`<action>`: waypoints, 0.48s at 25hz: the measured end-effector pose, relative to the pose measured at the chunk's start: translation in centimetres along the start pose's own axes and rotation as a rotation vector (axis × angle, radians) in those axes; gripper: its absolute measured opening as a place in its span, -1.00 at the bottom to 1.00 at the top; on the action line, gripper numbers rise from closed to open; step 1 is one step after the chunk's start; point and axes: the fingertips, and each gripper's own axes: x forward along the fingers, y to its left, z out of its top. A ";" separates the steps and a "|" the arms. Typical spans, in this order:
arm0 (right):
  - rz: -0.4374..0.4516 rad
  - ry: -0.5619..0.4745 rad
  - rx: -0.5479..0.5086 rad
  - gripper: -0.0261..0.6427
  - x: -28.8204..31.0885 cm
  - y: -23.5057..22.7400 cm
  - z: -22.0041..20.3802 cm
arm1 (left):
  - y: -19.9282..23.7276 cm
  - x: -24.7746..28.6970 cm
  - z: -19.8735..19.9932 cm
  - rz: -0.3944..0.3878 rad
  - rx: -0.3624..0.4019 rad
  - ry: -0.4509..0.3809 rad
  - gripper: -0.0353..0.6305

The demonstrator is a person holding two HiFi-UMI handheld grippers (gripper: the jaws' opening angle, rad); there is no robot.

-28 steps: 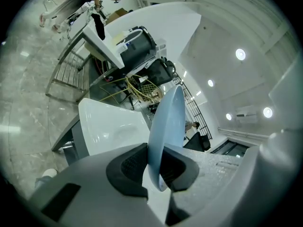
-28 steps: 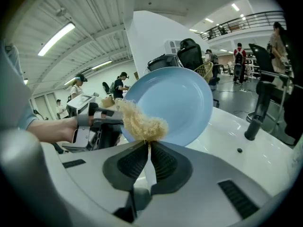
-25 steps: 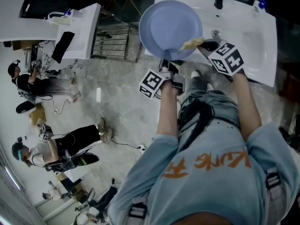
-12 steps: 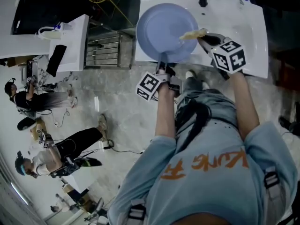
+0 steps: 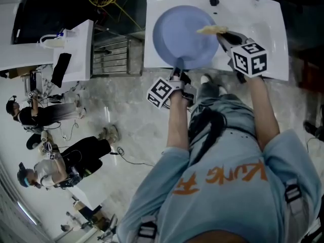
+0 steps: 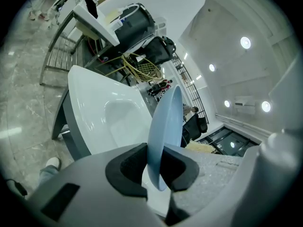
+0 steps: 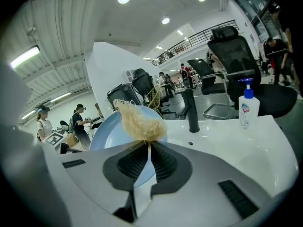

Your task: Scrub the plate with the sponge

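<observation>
My left claw [image 5: 178, 72] pinches the plate [image 5: 182, 34] by its near rim; my right claw [image 5: 221, 34] pinches the sponge [image 5: 207, 30] at its right edge.

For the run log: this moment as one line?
left tool: shut on plate rim | right tool: shut on sponge by plate's right edge | over sink

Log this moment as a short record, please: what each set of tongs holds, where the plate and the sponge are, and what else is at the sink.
Left tongs: shut on the near rim of the blue plate
Right tongs: shut on the tan sponge
Plate position: held over the white sink
Sponge position: at the plate's upper right edge in the head view; contact unclear
Also at sink: black faucet, soap bottle
</observation>
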 end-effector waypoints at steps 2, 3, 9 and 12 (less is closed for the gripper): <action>-0.032 -0.027 0.024 -0.86 -0.5 -1.0 0.2 | -0.1 0.2 -0.5 -0.012 -0.005 0.018 -0.77; -0.047 -0.040 0.034 -0.86 -0.8 -1.4 0.2 | -0.2 0.4 -0.8 -0.017 -0.007 0.028 -0.77; -0.127 -0.094 0.080 -0.86 -2.6 -5.5 0.1 | -0.4 2.7 -4.0 -0.034 0.002 0.137 -0.77; -0.184 -0.117 0.109 -0.86 -4.5 -7.1 0.1 | -1.2 3.4 -5.6 -0.056 0.002 0.206 -0.77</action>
